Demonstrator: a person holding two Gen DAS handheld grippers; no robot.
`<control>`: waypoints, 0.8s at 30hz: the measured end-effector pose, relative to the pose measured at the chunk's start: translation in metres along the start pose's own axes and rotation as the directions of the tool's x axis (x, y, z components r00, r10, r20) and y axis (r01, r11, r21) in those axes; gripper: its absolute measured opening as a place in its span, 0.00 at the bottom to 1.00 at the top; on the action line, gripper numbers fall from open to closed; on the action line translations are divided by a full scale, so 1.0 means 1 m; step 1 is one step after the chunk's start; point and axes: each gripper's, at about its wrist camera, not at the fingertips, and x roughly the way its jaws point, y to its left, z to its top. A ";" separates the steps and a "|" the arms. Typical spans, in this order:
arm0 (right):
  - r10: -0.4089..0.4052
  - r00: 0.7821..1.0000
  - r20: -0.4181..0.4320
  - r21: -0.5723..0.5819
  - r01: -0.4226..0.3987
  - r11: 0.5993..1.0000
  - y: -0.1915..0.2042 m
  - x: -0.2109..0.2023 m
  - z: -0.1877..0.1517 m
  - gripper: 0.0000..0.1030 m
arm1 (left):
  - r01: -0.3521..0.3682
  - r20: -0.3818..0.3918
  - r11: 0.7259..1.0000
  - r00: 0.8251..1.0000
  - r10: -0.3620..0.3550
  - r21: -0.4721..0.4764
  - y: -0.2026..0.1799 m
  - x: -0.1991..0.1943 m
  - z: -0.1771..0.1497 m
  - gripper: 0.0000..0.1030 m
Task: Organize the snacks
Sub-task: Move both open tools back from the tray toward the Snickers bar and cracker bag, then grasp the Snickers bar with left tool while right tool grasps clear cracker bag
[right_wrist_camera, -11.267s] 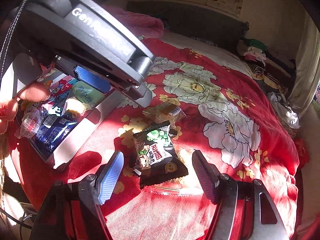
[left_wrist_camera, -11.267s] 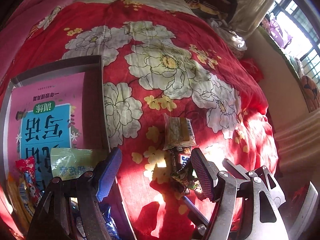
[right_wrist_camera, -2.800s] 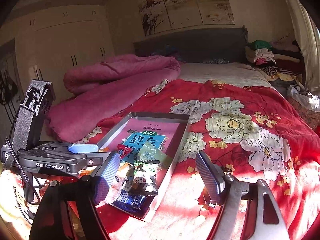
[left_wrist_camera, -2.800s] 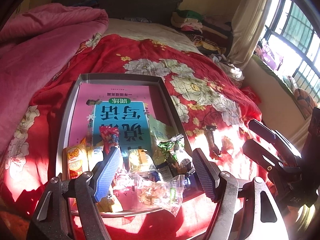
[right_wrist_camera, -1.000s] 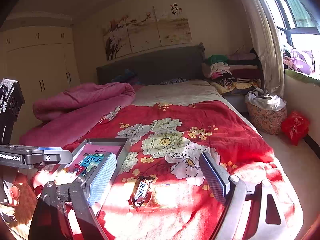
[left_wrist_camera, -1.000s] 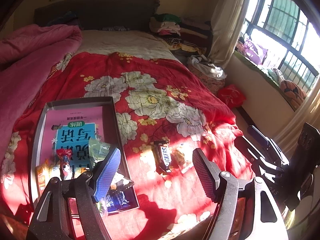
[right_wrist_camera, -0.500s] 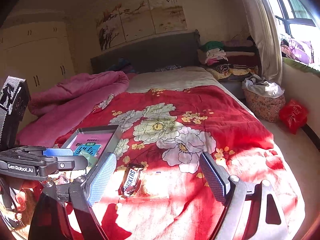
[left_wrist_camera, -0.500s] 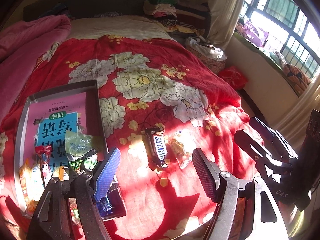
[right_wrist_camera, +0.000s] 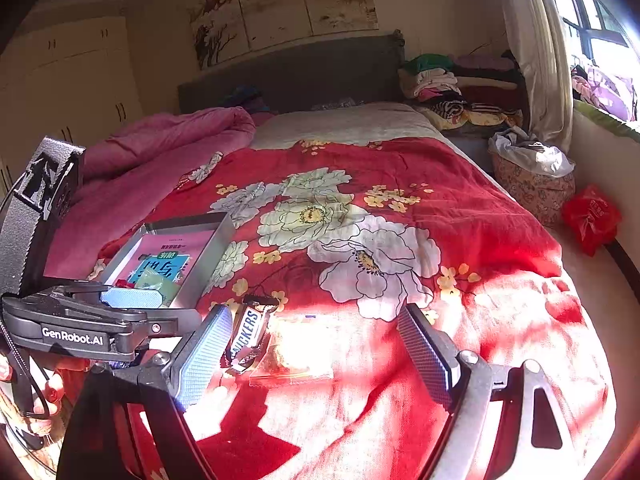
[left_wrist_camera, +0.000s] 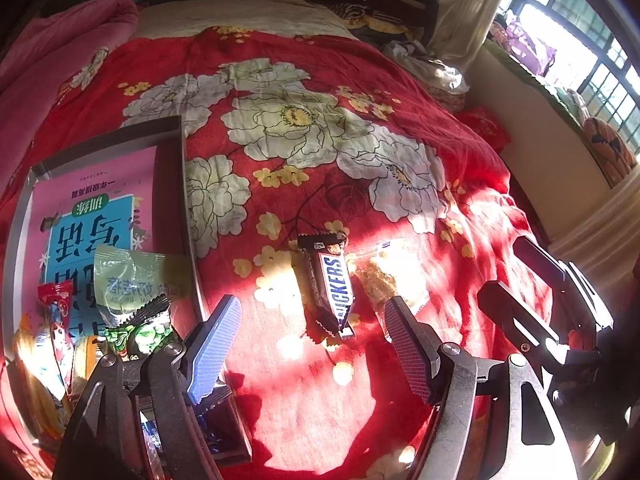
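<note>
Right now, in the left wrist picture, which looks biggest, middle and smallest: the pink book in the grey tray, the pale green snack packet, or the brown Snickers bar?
1. Pink book
2. Pale green snack packet
3. Brown Snickers bar, though it is close in size to the packet, so unsure.

Home bedroom, bed (right_wrist_camera: 360,128) with floral quilt (right_wrist_camera: 360,240), wardrobe (right_wrist_camera: 72,92), folded clothes (right_wrist_camera: 440,84)

Snickers bar (left_wrist_camera: 331,285) — right of tray (left_wrist_camera: 173,216)
</note>
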 end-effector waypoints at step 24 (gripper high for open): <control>-0.046 0.986 -0.160 -0.112 0.028 0.993 0.024 0.061 -0.018 0.82 | 0.026 -0.101 0.999 0.994 -0.030 -0.036 0.005 0.052 0.019 0.74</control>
